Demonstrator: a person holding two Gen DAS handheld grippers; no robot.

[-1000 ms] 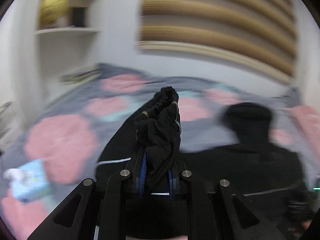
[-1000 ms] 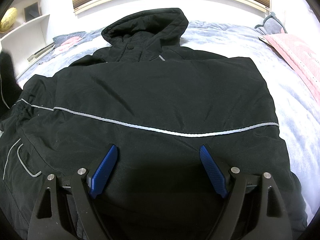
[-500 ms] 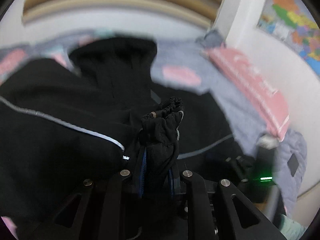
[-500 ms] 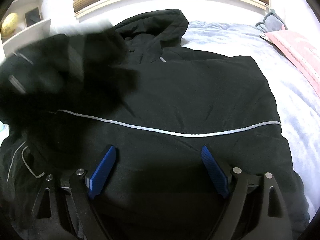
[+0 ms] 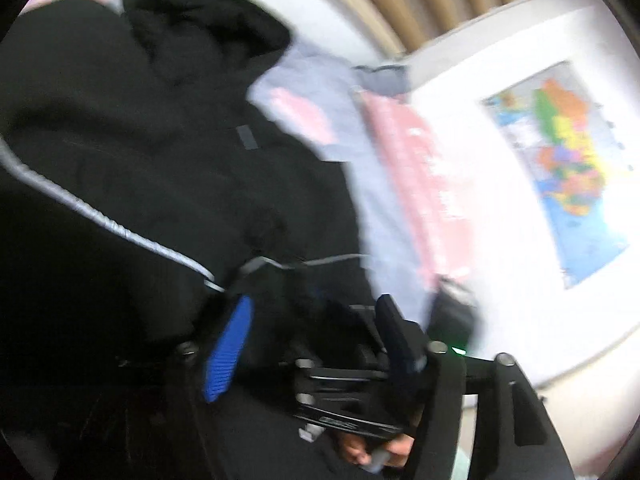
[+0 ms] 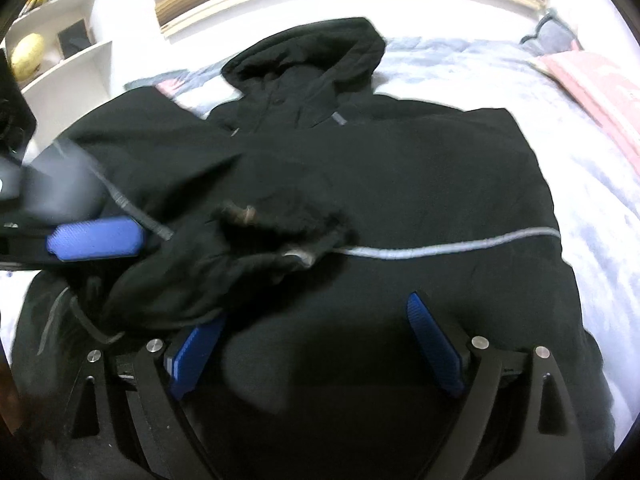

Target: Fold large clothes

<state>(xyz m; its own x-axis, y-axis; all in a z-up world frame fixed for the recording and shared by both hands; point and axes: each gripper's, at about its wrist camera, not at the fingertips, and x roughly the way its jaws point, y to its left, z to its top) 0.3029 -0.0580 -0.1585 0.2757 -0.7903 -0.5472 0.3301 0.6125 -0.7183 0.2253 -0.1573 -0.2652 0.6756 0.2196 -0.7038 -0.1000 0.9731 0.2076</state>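
A black hooded jacket [image 6: 400,168] with grey piping lies front-up on the bed, its hood [image 6: 308,56] toward the headboard. One sleeve [image 6: 224,248] is folded across the chest, with its cuff [image 6: 276,224] near the middle. My left gripper [image 5: 312,340] hovers over the jacket [image 5: 140,160]; its jaws are opening, and the sleeve lies loose ahead of them, not pressed by the pads. One blue pad of the left gripper [image 6: 96,238] shows at the left of the right wrist view. My right gripper [image 6: 314,350] stands open above the jacket's lower half, holding nothing.
The bed cover [image 6: 500,76] is pale grey-blue with pink patches. A pink folded blanket [image 6: 600,84] lies at the right edge. White shelves with a yellow ball [image 6: 26,54] stand at the left. A coloured map [image 5: 560,160] hangs on the right wall.
The left gripper swung the sleeve from the left side over the jacket's front, then opened; the sleeve now rests on the chest. The right gripper stayed in place.
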